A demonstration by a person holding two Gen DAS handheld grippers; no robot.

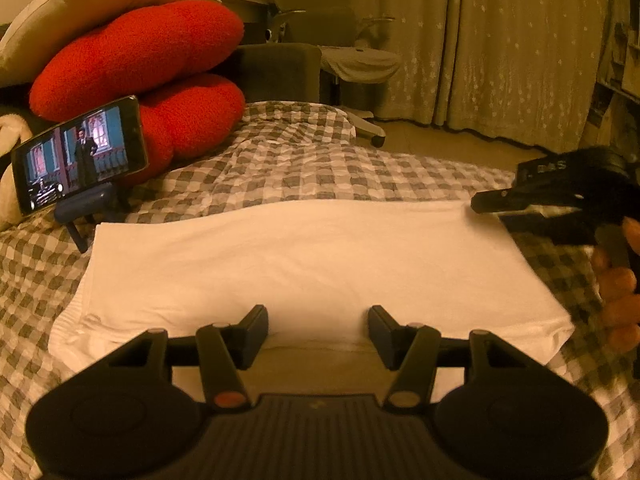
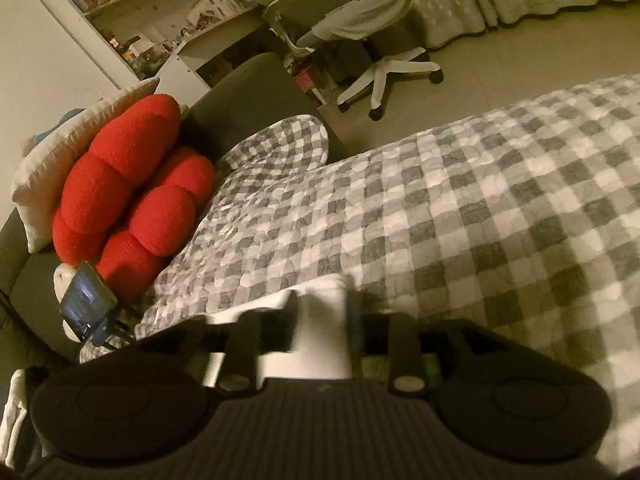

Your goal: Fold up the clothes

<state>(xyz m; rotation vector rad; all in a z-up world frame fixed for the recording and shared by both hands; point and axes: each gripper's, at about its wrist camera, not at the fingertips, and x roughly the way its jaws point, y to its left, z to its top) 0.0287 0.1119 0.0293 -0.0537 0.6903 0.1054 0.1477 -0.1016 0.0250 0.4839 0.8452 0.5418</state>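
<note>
The white garment (image 1: 312,264) is lying flat mid-frame on the checked bedspread (image 1: 280,168), left gripper (image 1: 318,330) hovering spread at its near edge, right gripper (image 2: 320,320) pinching a far corner, so I'd be keeping both ends level.

white garment (image 1: 312,264): smooth cloth | cushion (image 1: 136,60): fuzzy | phone (image 1: 80,156): glossy

Left tongs (image 1: 318,330) gape over white garment (image 1: 304,264).
</note>
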